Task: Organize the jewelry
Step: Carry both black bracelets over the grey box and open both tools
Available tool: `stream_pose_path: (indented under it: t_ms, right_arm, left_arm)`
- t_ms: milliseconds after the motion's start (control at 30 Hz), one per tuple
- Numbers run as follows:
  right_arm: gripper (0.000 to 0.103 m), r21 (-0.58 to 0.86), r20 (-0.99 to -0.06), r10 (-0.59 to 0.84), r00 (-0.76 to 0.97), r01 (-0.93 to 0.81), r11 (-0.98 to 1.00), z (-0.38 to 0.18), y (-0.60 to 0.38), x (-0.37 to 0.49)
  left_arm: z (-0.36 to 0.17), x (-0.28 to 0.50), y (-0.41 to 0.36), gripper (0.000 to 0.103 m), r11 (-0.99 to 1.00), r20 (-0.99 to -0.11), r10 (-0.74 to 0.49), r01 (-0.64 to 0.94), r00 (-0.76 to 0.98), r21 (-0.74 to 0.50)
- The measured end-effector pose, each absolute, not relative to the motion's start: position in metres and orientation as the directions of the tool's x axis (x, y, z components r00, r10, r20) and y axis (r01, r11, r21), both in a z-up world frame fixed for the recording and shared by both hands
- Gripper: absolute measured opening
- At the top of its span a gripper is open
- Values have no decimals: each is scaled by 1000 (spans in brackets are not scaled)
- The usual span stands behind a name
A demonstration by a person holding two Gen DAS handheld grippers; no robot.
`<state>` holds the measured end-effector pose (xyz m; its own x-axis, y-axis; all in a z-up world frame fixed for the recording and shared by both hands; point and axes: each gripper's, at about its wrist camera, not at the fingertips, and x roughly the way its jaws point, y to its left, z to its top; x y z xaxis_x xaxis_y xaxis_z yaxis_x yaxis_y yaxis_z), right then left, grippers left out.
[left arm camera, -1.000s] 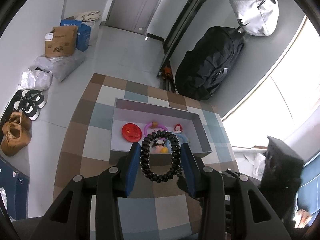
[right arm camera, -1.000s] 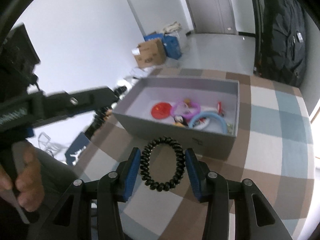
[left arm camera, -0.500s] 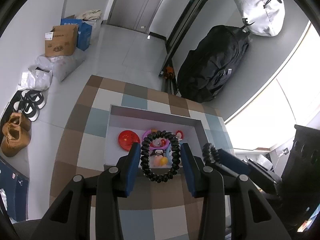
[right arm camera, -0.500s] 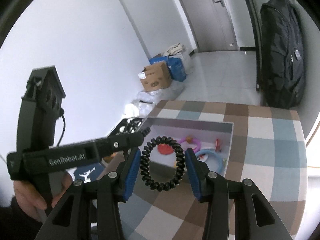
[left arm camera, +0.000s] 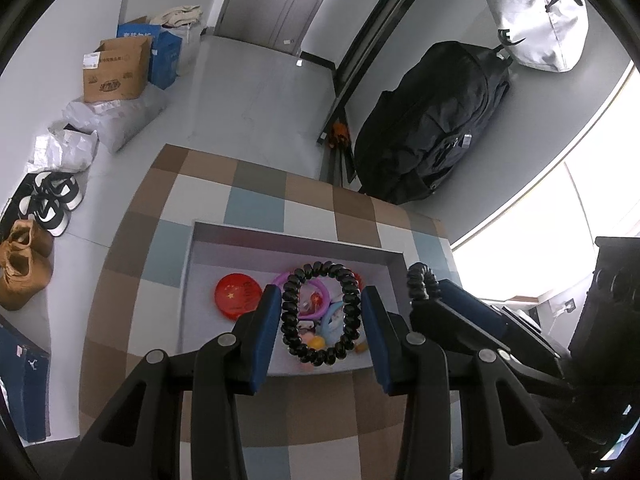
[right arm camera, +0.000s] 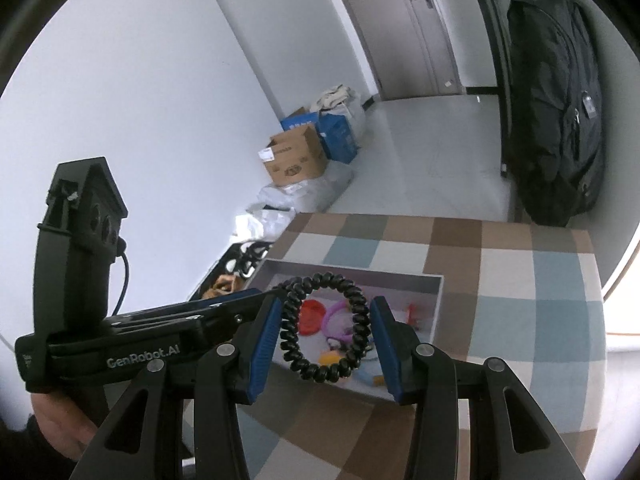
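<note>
My left gripper (left arm camera: pixel 320 312) is shut on a black coil hair tie (left arm camera: pixel 289 316) and holds it above the grey box (left arm camera: pixel 288 240) on the checkered table. My right gripper (right arm camera: pixel 324 328) is shut on a second black coil hair tie (right arm camera: pixel 358 344), also above the box (right arm camera: pixel 352 274). The box holds a red disc (left arm camera: pixel 236 294), a purple ring (left arm camera: pixel 320 310), a light blue ring and small trinkets. The right gripper's tip with its tie (left arm camera: pixel 420 284) shows at the right of the left wrist view. The left gripper's body (right arm camera: pixel 132 336) shows at the left of the right wrist view.
The checkered table (left arm camera: pixel 260 200) ends in edges on all sides. On the floor beyond are a black backpack (left arm camera: pixel 432 120), a cardboard box (left arm camera: pixel 114 70), a blue box, plastic bags and shoes (left arm camera: pixel 22 264). A white bag (left arm camera: pixel 536 24) hangs on the wall.
Both grippers have risen and moved forward over the box, each still gripping its hair tie. The two grippers have come closer together, side by side.
</note>
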<state>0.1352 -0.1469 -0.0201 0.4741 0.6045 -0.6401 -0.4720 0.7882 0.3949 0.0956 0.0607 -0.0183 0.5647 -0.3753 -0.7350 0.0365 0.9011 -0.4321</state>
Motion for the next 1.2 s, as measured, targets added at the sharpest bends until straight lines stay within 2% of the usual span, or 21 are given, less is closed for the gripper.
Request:
stream_pose_path:
  t_ms: [367,533,833,967,1033,1067,1100,1200]
  right_arm:
    - [44,437,-663,597,451,-414,798,-31,-152,158]
    - [46,460,-667,604,436,-397,794,-36,-153,164]
    - [47,529,-678,615,402,-315,788,-48,-165,174]
    - [52,551,-655,633,413,-311,774,-43,-169,172]
    - [59,560,-643,638,423,-308,769,-40,-172,172]
    - [67,566,-636,640,431,-303,766,-39,-174,171]
    - [71,574,-627,645,436,-300,762,-38,-175,171]
    - [78,600,-612,659,437,-287,747,-36,-177,172]
  left_arm:
    - [-30,116,58,35,893,-758,-379,-4,530,-449]
    - [-35,121,52,35,913,-778,-349,1,523,-409]
    - [-36,124,47,36,907,-776,-372,20,509,-421]
    - [-34,124,48,45,899,-766,-384,18,516,-438]
    - [-33,125,50,48,887,-761,-404,14,508,-461]
    - [-31,125,51,50,884,-755,-408,15,513,-468]
    - [-30,125,51,50,882,-748,-410,17,521,-471]
    - [-26,123,51,60,886,-743,-399,17,538,-464]
